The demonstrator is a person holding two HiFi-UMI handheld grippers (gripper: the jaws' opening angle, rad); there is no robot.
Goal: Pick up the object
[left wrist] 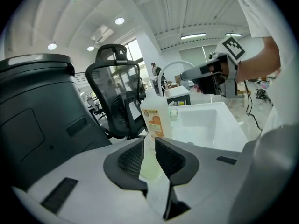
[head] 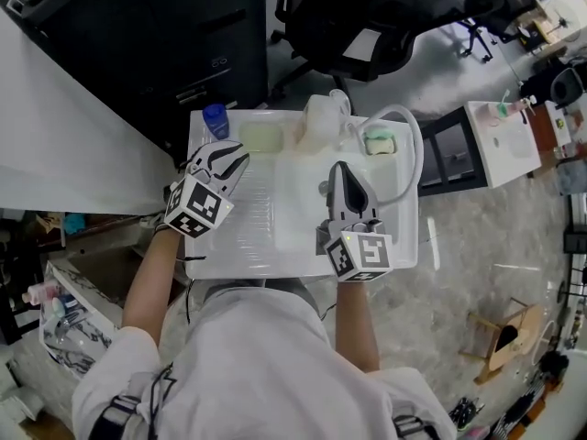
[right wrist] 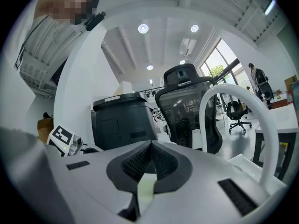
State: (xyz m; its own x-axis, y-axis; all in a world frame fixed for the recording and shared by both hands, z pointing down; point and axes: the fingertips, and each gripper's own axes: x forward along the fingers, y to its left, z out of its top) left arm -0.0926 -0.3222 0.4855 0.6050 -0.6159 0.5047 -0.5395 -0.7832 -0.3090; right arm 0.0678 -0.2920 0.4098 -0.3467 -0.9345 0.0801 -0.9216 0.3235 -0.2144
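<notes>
A white sink unit (head: 229, 259) stands in front of me. At its back edge lie a pale yellow-green block (head: 261, 137), a translucent bottle (head: 321, 117) with an orange label (left wrist: 155, 115), a blue-capped bottle (head: 215, 118) and a green sponge (head: 378, 142). My left gripper (head: 237, 151) hovers over the ribbed drainboard just short of the pale block, its jaws (left wrist: 149, 141) a narrow gap apart and holding nothing. My right gripper (head: 340, 167) hangs over the basin (left wrist: 205, 125), jaws (right wrist: 150, 143) closed together and empty.
A white arched faucet (head: 415, 149) curves over the basin's right side. A black cabinet (head: 156, 35) and a black mesh office chair (head: 367, 16) stand behind the sink. A white wall panel (head: 55, 136) runs along the left.
</notes>
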